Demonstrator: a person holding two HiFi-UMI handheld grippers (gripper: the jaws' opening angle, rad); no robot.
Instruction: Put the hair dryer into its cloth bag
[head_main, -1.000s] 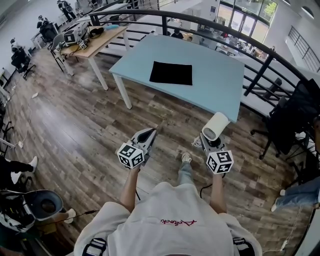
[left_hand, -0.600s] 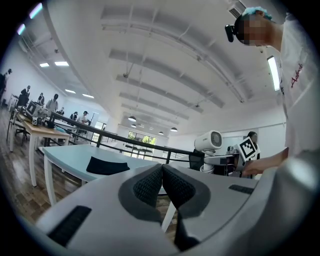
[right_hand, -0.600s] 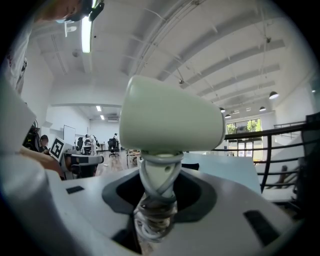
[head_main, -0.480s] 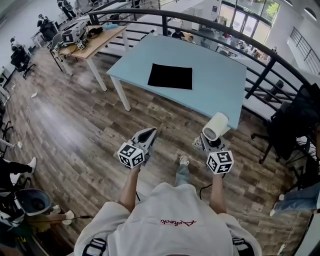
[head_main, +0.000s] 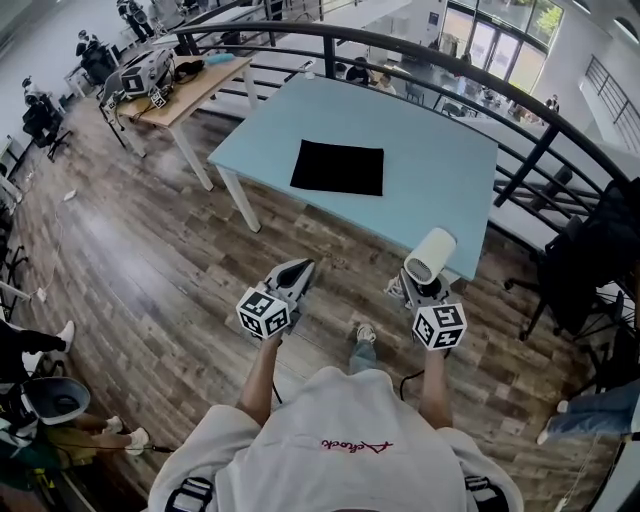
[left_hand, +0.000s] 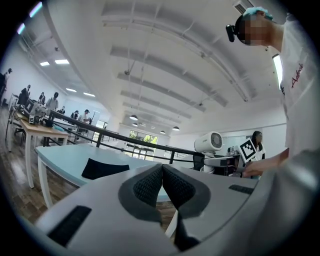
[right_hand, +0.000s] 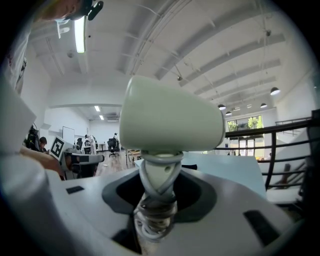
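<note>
Right hand-held gripper (head_main: 426, 285) clamps the hair dryer (head_main: 431, 254) by its cord-wrapped handle; left hand-held gripper (head_main: 297, 268) closed, empty. Top-heavy, the dryer could slip.

R claw (right_hand: 158, 196) grips hair dryer (right_hand: 170, 116) handle.

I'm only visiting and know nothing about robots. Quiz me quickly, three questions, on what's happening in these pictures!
1. True or false: the left gripper is shut with nothing between its jaws.
2. What does the right gripper hold? A a cup; B the hair dryer; C a towel.
3. Fill in: the black cloth bag lies flat on the light ____ table.
Key: 1 true; 2 B; 3 blue.
</note>
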